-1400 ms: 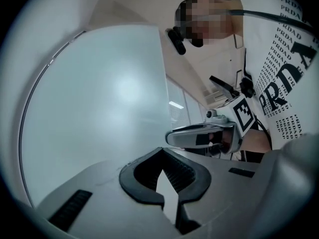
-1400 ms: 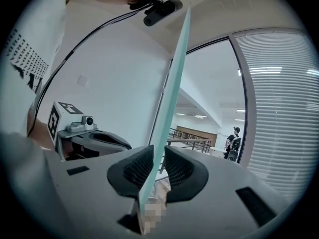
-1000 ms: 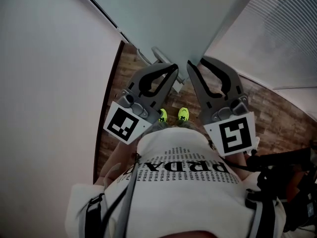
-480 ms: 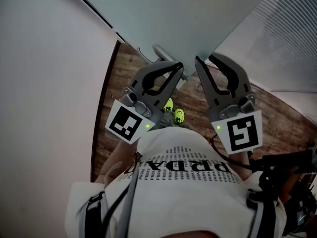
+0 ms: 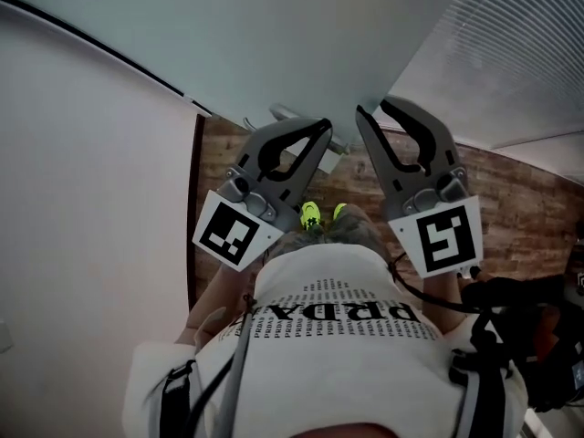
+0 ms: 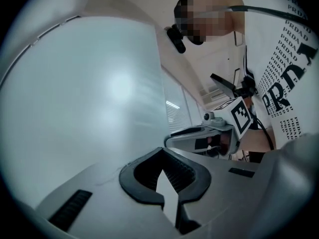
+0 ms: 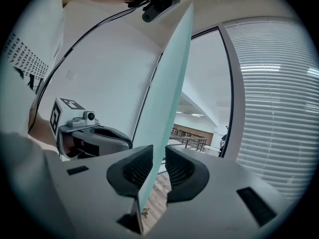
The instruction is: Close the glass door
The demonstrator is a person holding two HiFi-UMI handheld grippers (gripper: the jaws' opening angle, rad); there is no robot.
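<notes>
Frosted pale-green glass door (image 5: pixel 301 35) fills 12 o'clock ahead of person, its free edge pointing at the claws. Right claw (image 5: pixel 376 112) narrowly apart, straddling that edge. Glass slab runs up between jaws; pad nearer left claw lies against glass, sliver of gap at other pad. Left claw (image 5: pixel 319 128) at 9 o'clock of right one, tips together, nothing between, facing door's broad face; contact with glass unclear. Brown wood-plank floor (image 5: pixel 511 199) beneath. Plain white wall (image 5: pixel 82 199) at 9 o'clock, white slatted blinds (image 5: pixel 520 53) at 2 o'clock.
</notes>
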